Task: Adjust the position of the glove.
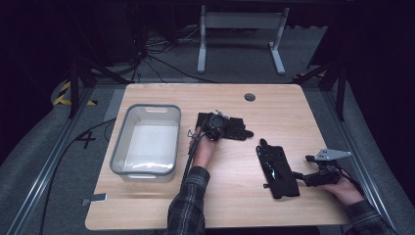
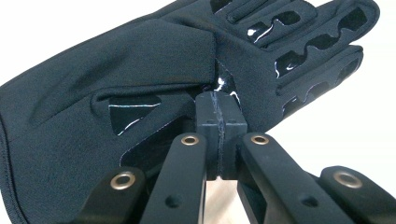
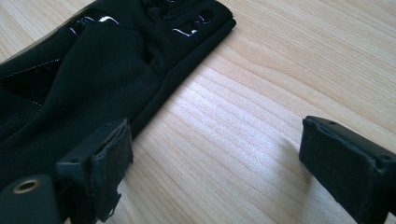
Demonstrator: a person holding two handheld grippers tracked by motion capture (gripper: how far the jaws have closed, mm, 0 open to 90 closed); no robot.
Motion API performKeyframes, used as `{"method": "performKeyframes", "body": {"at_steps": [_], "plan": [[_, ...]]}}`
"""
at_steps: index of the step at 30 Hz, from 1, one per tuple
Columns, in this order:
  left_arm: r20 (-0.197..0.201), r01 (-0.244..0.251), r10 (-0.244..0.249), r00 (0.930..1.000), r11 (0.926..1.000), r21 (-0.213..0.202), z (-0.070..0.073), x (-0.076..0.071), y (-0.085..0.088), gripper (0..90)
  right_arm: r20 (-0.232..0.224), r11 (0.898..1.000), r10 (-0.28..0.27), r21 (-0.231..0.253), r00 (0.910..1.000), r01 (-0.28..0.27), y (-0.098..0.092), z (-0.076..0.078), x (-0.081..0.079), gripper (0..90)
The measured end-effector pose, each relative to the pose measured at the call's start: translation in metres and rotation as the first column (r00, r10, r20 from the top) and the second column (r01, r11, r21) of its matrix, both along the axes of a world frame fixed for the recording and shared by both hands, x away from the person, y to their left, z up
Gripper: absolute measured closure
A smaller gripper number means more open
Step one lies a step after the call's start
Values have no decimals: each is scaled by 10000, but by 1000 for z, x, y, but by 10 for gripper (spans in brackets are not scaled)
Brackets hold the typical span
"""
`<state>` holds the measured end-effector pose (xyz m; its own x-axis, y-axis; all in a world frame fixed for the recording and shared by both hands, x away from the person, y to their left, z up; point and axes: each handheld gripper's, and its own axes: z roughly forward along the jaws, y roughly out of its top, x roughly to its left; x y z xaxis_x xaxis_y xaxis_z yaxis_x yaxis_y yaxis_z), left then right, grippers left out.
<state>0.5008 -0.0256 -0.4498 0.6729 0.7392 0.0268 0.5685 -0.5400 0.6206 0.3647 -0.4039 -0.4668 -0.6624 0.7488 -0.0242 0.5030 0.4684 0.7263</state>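
Pinching a fold of the first glove (image 2: pixel 140 93), the left gripper (image 2: pixel 219 116) had its jaws pressed together, probably to lift it toward the bin (image 1: pixel 120 147) beside it. The right gripper (image 3: pixel 210 154) sat spread, glove 2 (image 3: pixel 93 70) touching 1 pad.

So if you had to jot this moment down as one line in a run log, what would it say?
left hand-held gripper: shut on upper glove | right hand-held gripper: open beside lower glove | grey bin: on table, left

tub (image 1: pixel 147 142) left – far glove (image 1: pixel 234 128) centre – near glove (image 1: pixel 278 169) right
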Motion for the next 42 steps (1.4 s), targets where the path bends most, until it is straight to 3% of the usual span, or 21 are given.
{"method": "performKeyframes", "body": {"at_steps": [17, 22, 28, 32, 42], "plan": [[-206, -20, 24, 9998, 9998, 177, 2, -53, 2, 899, 5, 10000, -14, -17, 10000, 14, 0, 0, 0, 102], [-102, -151, 151, 9998, 9999, 26, 9, -52, 8, 899, -5, 10000, -8, -16, 10000, 8, 0, 0, 0, 102], [158, -804, 801, 9967, 9966, 192, 16, -44, 22, 899, -3, 10000, -7, -15, 10000, 7, 0, 0, 0, 102], [-25, -1166, 1169, 9931, 9920, 482, 10, -40, 29, 899, -8, 10000, -6, -12, 10000, 6, 0, 0, 0, 102], [-310, -1312, 1344, 9904, 9873, 891, 4, -46, 24, 899, -7, 10000, 1, -12, 10000, -1, 0, 0, -1, 103]]}}
